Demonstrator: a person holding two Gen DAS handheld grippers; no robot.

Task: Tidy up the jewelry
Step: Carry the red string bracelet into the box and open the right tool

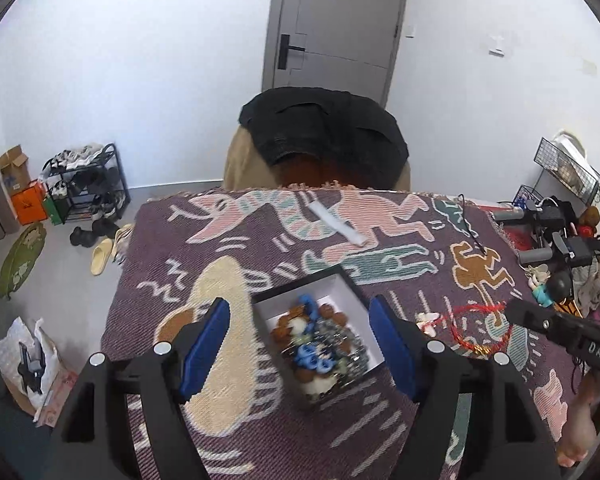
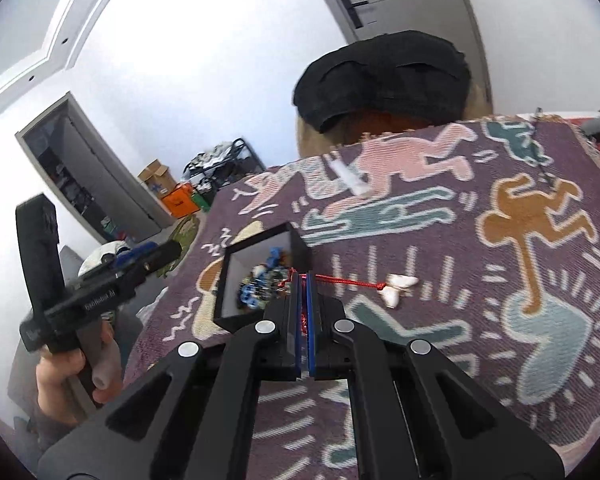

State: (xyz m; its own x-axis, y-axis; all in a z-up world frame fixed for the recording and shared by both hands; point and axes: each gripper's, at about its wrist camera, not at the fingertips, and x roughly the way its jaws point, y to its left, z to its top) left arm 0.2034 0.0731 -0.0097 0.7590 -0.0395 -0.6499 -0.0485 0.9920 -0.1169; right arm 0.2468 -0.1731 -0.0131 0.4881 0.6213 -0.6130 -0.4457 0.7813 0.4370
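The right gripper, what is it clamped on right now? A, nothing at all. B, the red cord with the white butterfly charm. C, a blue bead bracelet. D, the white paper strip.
B: the right gripper is shut on the red cord, which runs out to the white butterfly charm lying on the patterned cloth.

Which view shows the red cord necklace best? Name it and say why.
The right wrist view: the red cord necklace runs taut from the shut right gripper to its white pendant. The left wrist view shows it small, looping on the blanket.
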